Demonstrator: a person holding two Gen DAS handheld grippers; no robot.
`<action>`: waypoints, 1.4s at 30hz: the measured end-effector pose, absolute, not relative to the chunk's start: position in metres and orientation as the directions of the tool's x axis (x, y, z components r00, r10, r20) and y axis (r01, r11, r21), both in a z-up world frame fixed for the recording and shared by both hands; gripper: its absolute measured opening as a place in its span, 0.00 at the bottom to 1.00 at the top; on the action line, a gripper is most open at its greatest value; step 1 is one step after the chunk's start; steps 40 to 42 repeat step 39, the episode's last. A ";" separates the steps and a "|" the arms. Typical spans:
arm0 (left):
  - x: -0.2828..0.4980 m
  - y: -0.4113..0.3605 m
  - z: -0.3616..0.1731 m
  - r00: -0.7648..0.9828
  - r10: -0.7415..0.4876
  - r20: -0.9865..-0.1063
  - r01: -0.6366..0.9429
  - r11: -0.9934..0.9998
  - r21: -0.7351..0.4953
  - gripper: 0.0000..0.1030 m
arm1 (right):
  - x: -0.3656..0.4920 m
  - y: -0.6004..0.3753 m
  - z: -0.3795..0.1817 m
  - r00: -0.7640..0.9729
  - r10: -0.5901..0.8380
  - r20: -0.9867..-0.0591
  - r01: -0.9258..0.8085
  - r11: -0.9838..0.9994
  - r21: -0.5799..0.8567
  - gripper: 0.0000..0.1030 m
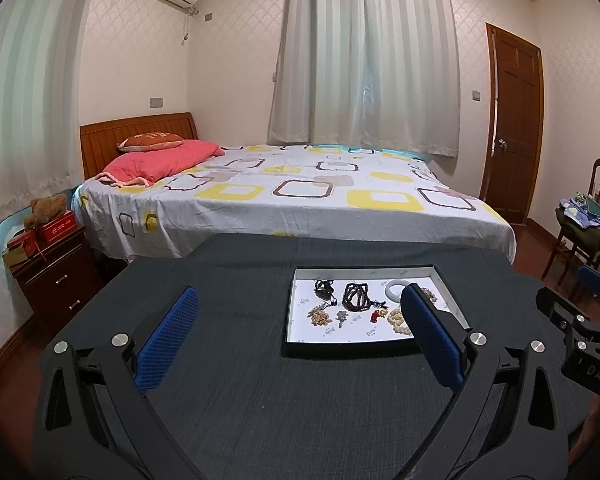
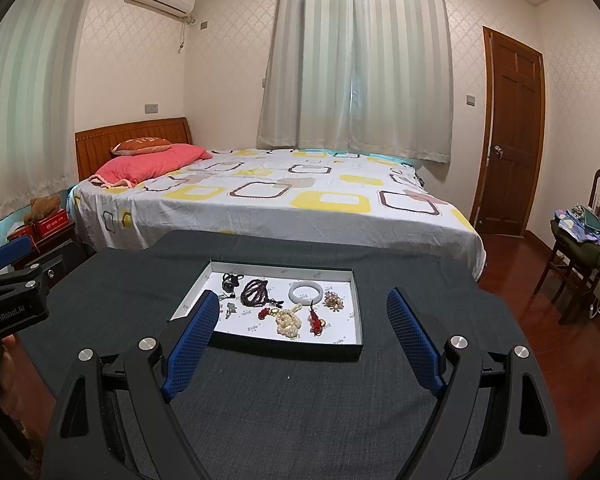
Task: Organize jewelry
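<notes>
Left hand-held gripper (image 1: pixel 300 320) hangs released, empty, over the dark desk (image 2: pixel 300 408). Jewelry lies spread in the shallow tray (image 2: pixel 358 312): dark beads (image 2: pixel 254 292), white bangle (image 2: pixel 306 292), pearl strand (image 2: pixel 288 322). Right hand-held gripper (image 2: pixel 304 318) also released. Scene fits sorting pending or finished. Bed (image 2: pixel 260 196) beyond; door (image 2: pixel 512 132) right.

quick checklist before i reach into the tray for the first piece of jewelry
1. Left hand-held gripper open and holding nothing: ok.
2. Right hand-held gripper open and holding nothing: ok.
3. Tray flat on the dark cloth: ok.
4. White bangle lying apart from other pieces: ok.
5. Dark bead string free of the black cord piece: cannot tell.
6. A separate container for sorted pieces in view: not ok.
</notes>
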State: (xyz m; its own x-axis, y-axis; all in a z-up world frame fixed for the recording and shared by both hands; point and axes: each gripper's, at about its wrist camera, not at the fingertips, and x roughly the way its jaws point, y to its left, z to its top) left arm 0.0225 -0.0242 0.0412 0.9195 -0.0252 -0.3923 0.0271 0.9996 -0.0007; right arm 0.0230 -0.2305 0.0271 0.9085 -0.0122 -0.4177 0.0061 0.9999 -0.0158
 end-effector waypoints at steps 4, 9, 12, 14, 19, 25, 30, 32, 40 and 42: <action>0.022 -0.022 0.041 0.922 -0.021 -0.387 0.019 1.000 -0.009 0.96 | 0.023 -0.230 0.027 0.908 -0.011 -0.418 0.005 1.000 -0.016 0.80; 0.024 -0.021 0.042 0.922 -0.013 -0.388 0.014 1.000 0.001 0.96 | 0.023 -0.230 0.028 0.909 -0.011 -0.418 0.005 1.000 -0.016 0.80; 0.024 -0.021 0.042 0.921 -0.022 -0.389 0.024 1.000 -0.001 0.96 | 0.023 -0.230 0.027 0.908 -0.010 -0.419 0.004 1.000 -0.017 0.80; 0.025 -0.020 0.042 0.919 -0.028 -0.392 0.027 1.000 -0.008 0.96 | 0.023 -0.229 0.026 0.908 -0.010 -0.420 0.004 1.000 -0.017 0.80; 0.027 -0.016 0.041 0.920 -0.015 -0.393 0.006 1.000 -0.024 0.96 | 0.022 -0.228 0.024 0.907 -0.010 -0.421 0.004 1.000 -0.016 0.80; 0.031 -0.015 0.039 0.918 -0.006 -0.396 -0.004 1.000 -0.024 0.96 | 0.022 -0.227 0.022 0.904 -0.007 -0.427 0.001 1.000 -0.014 0.80; 0.034 -0.013 0.036 0.913 -0.015 -0.408 0.007 1.000 -0.022 0.96 | 0.021 -0.228 0.020 0.903 -0.005 -0.429 -0.001 1.000 -0.014 0.80; 0.033 -0.014 0.036 0.915 -0.007 -0.404 0.003 1.000 -0.010 0.96 | 0.021 -0.228 0.020 0.903 -0.007 -0.429 0.000 1.000 -0.014 0.80; 0.041 -0.013 0.027 0.903 -0.002 -0.430 0.003 1.000 0.002 0.96 | 0.024 -0.232 0.015 0.897 -0.010 -0.442 0.006 1.000 -0.010 0.80; 0.041 -0.013 0.027 0.903 -0.002 -0.430 0.003 1.000 0.002 0.96 | 0.024 -0.232 0.015 0.897 -0.010 -0.442 0.006 1.000 -0.010 0.80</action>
